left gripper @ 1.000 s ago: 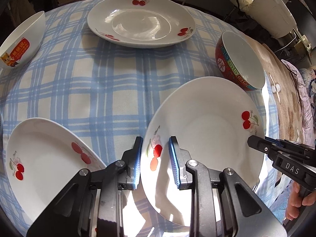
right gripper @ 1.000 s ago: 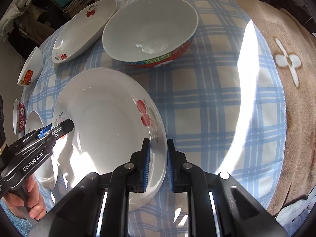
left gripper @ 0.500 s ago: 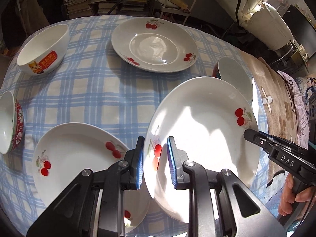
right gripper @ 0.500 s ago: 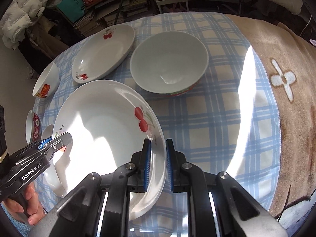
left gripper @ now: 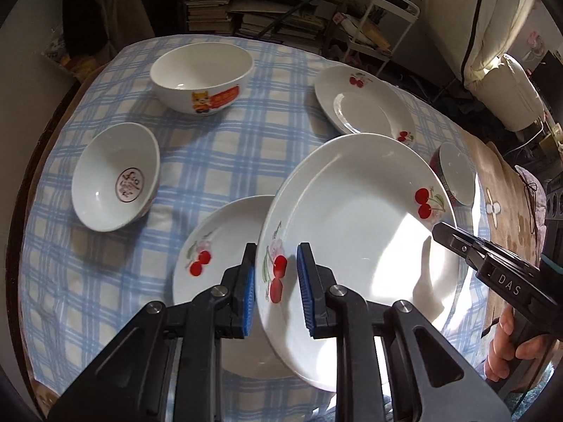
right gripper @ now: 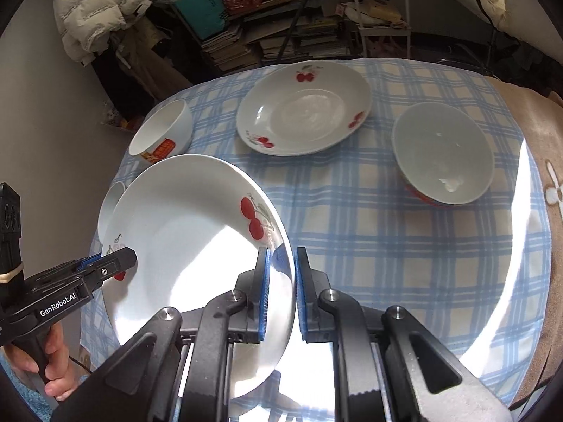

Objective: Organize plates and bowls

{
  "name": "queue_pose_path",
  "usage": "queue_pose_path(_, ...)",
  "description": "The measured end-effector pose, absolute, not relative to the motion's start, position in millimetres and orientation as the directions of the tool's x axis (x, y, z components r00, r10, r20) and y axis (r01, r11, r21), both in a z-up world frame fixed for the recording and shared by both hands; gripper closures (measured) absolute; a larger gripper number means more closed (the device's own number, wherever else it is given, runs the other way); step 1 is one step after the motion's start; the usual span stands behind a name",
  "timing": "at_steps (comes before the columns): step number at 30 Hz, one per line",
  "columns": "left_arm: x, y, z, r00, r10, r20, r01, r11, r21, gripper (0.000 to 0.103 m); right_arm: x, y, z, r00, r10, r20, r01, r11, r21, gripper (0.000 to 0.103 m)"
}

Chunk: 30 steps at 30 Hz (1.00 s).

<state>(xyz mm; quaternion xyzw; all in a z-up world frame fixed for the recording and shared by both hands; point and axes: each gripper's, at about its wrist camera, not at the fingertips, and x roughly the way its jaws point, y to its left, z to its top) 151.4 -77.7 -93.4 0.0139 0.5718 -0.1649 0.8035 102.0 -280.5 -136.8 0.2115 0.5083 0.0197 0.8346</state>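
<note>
A lived-in home, cluttered with storage. In the upper centre of the left wrist view, stacks of books and papers (left gripper: 211, 10) crowd dark shelves beside a white wire rack (left gripper: 380, 28). A round table under a blue-and-cream checked cloth (left gripper: 218, 161) fills the middle. A white puffer jacket (right gripper: 91, 7) hangs upper left in the right wrist view.

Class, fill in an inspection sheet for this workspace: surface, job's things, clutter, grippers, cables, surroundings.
Surface: blue checked tablecloth.
Job's things: held cherry plate, tilted, lifted; second cherry plate below; far cherry plate; cartoon bowl; stamped bowl; red-rimmed bowl.
Clutter: nothing seen.
Grippers: left gripper and right gripper clamp opposite rims.
Cables: black cable beside table.
Surroundings: stacked books, white rack.
</note>
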Motion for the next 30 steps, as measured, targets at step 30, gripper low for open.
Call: queue_pose_path(30, 142.1, -13.2, -155.9, 0.243, -0.199, -0.949, 0.140, 0.976, -0.168, 0.081, 126.6, -205.3, -179.0, 0.416, 0.224, -0.882, 0.064, 0.960, 0.274, 0.088)
